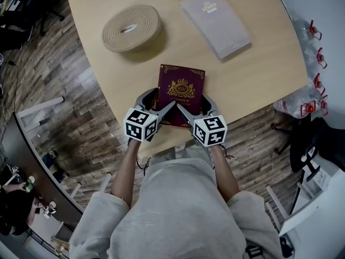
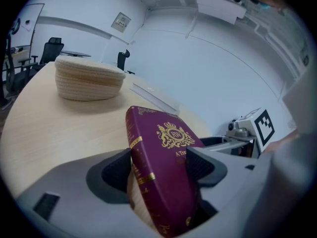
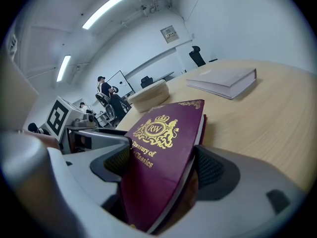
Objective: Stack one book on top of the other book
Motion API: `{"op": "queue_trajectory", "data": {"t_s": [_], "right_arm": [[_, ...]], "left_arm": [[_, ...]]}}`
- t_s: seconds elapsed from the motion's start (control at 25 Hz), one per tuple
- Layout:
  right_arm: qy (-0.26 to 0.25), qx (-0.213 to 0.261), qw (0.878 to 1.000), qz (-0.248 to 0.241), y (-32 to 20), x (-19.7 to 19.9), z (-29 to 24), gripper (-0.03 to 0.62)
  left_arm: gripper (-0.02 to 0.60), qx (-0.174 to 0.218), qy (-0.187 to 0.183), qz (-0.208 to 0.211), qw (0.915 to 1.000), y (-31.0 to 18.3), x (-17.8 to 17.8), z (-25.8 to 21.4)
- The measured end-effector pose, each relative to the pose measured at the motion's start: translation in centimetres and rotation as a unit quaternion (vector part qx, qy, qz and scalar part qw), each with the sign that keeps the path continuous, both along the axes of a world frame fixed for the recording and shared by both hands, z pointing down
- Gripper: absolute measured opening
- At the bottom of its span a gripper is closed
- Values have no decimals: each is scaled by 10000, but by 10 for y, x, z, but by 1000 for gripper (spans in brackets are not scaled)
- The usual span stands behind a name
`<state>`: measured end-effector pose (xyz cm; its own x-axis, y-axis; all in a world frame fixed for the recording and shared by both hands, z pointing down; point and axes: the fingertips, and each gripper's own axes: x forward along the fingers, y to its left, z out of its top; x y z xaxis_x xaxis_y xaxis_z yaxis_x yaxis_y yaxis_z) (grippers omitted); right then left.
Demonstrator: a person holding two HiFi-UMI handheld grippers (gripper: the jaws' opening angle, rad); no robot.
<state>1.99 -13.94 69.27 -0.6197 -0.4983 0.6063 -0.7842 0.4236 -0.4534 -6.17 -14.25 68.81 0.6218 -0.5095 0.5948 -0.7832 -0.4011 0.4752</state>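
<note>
Pale wooden surface (image 1: pixel 253 85) holds a grey book (image 1: pixel 215 23) and a woven basket (image 1: pixel 132 27) farther back. At its near edge, the left hand-held gripper (image 2: pixel 158 165) and the right hand-held gripper (image 3: pixel 158 165) each pinch the maroon book (image 1: pixel 181 88).

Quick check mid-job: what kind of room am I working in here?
Probably an office or meeting room: a large wooden table, black office chairs beyond it, and long ceiling strip lights.

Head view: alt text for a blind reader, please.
The left claw and right claw grip the near edge of a maroon hardcover book with gold crest on a pale wooden table. Farther back lie a grey rectangular book and a round beige woven basket.
</note>
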Motion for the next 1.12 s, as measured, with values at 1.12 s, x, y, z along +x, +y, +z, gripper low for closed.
{"op": "queue_trajectory", "data": {"t_s": [1.12], "right_arm": [[-5,590,9968,537,-23,24,-33,316]], "left_arm": [[333,585,-47,-325,9977,-17,10,-28]]}}
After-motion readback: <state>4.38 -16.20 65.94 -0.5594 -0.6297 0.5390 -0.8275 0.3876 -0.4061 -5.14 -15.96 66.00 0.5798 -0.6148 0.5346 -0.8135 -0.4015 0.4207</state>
